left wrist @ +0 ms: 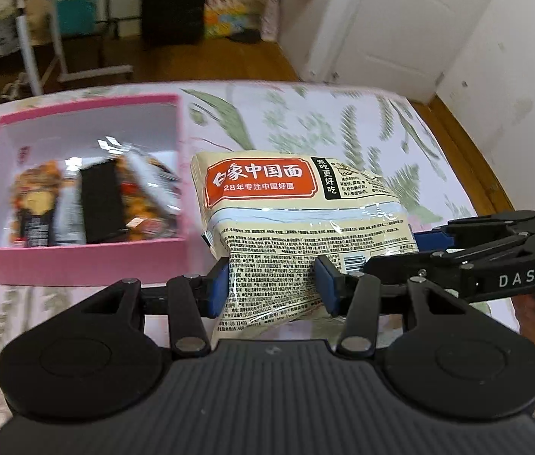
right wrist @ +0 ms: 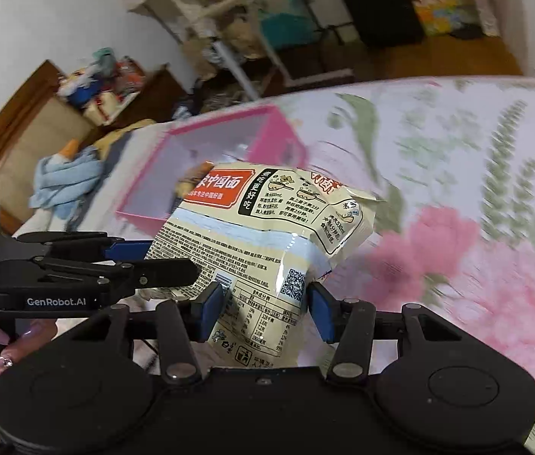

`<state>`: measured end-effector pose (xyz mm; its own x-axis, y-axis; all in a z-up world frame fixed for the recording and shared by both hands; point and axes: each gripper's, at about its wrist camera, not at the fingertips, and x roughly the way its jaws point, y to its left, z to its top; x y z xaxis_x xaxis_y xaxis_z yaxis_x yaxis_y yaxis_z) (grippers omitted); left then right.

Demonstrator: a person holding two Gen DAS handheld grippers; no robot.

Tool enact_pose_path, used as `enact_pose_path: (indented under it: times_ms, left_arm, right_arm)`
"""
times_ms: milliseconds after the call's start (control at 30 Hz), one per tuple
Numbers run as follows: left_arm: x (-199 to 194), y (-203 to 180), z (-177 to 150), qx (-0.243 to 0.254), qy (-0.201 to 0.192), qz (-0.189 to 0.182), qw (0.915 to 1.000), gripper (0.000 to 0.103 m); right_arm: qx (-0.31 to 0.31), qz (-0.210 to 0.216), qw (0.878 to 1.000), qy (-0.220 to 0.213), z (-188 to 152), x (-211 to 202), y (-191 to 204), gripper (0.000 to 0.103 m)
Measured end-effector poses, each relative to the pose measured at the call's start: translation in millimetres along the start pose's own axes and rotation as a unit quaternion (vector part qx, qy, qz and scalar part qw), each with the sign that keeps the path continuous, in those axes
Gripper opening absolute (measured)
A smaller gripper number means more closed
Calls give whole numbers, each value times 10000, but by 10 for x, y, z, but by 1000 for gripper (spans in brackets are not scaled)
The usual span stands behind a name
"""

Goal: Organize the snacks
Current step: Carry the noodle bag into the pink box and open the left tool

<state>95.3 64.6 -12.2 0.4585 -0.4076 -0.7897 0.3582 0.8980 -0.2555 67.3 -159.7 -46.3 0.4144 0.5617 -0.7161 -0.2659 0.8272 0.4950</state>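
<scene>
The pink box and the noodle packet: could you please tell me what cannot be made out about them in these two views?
- Pink box contents, right wrist view: hidden by the noodle packet and motion blur.
- Snack packets in the box, left wrist view: labels blurred.
- Packet's fine print: too small.
- Packet's front face: turned away.

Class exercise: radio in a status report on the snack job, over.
Left hand-held gripper and right hand-held gripper both clamped on noodle packet. Packet aloft beside pink box. Box part-filled with snacks. Nothing blocking.
</scene>
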Motion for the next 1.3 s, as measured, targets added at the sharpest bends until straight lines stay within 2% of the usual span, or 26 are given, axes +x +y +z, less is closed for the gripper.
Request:
enact_pose_path:
  times_ms: [233,433,667,833,1067,1133,1233,1300]
  left_arm:
    - [-340,563,101,-448,-276,213,9984,46]
    - [-404,962,230,-488,-384,512,9968,46]
    - [-106,1391,458,-698,-417,766,9937,46]
    - [208,1611,596,-734,-284,844,9933,46]
    - [501,1684,590,-891,-161,821,9925,48]
    - [601,1693,585,-963,-96,904,9912,50]
    - [717,1645,560,-904,-36,1250,9880,52]
    - [737,1617,540,-884,-65,1299,9876,52]
  right_arm:
    - [-504,236,9984,-27,320,277,490,54]
    - [-697,360,9968,120,622,664,699,50]
    - [-731,188,9969,212,929,1155,739,49]
    - [-873,-4,9956,344,946,1463,746,49]
    - [-1152,-299,9924,320,937,1641,716,49]
    - [-1234,-345,9913,305,924,1675,726,52]
    - [-1906,-793,9785,19,814,1669,860,56]
    - [-1975,-778,9772,5,760,1619,889,55]
